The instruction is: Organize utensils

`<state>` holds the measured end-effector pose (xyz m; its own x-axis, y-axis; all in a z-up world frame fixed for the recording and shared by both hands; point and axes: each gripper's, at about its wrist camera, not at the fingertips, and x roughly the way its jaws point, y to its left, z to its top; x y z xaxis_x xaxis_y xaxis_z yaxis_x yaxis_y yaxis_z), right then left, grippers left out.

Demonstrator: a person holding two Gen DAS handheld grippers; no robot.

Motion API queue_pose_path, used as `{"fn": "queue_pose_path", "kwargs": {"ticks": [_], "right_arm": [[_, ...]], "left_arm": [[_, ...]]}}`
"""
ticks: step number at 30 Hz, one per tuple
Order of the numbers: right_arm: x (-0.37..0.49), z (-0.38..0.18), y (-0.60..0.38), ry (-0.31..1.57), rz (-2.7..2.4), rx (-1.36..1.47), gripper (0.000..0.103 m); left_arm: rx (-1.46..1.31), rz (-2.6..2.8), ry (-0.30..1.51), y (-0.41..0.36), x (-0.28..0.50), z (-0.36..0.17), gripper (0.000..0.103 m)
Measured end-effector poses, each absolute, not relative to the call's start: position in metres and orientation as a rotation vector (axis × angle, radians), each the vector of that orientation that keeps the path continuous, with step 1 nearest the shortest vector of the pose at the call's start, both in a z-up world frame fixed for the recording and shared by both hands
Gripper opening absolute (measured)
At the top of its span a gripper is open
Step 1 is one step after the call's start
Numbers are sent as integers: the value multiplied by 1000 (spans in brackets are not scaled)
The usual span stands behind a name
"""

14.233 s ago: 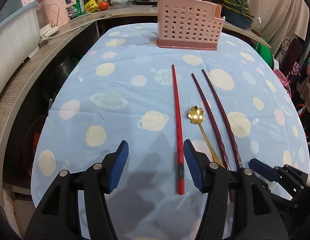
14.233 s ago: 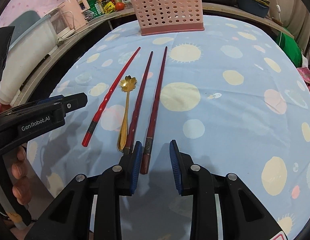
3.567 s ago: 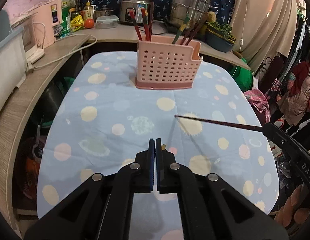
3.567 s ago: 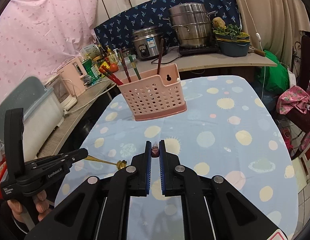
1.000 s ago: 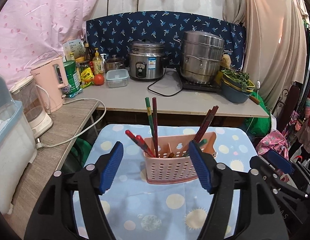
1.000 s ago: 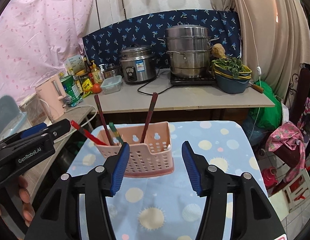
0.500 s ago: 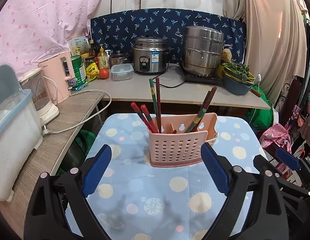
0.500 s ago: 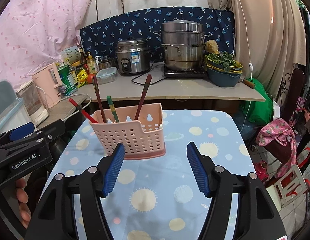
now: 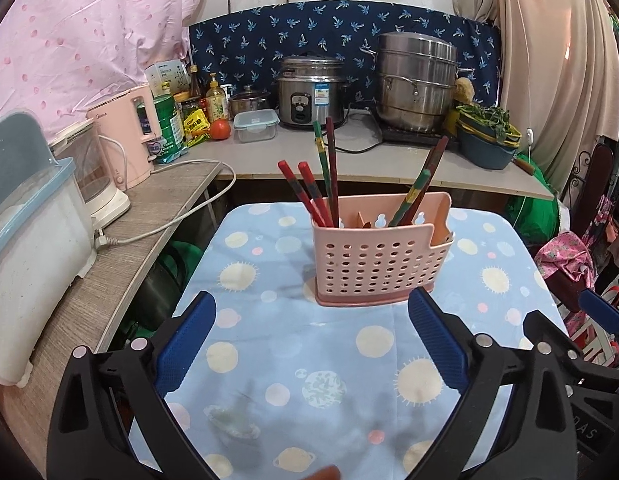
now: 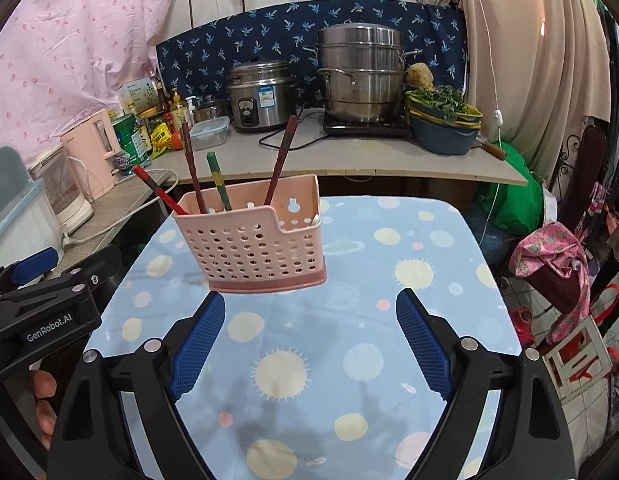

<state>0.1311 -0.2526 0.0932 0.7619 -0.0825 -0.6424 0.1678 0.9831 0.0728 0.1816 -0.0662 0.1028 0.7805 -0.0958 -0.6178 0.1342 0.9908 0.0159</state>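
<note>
A pink perforated utensil holder (image 9: 375,264) (image 10: 253,250) stands upright on the blue dotted tablecloth (image 9: 293,344) (image 10: 349,320). Several chopsticks (image 9: 315,196) (image 10: 193,176), red, dark brown and green, lean inside it. My left gripper (image 9: 311,344) hovers over the cloth short of the holder, its jaws opening wide with nothing between them. My right gripper (image 10: 309,340) hangs likewise near the holder, jaws opening and empty. Each gripper shows at the edge of the other's view. The gold spoon is not visible.
A counter (image 9: 373,164) behind the table carries a rice cooker (image 9: 311,92), a steel steamer pot (image 9: 415,80), a bowl of greens (image 9: 487,140) and bottles. A pink kettle (image 9: 125,136) and white appliances line the left shelf. Clothes and a chair (image 10: 557,260) crowd the right.
Both grippers have opened wider and sunk, pulling back from the holder. The holder now sits higher and farther off in both views.
</note>
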Motion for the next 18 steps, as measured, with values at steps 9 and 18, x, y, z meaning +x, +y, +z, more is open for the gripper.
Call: {"fn": "queue_pose_path", "kwargs": {"ticks": [9,18], "right_arm": [[128,81,-255,714,-147,146,97],[126,77,-256,718,-143,159,97]], "left_arm": [[74,-116,686,-63,179,92,93],[84,-110,693,-62,178,86,95]]}}
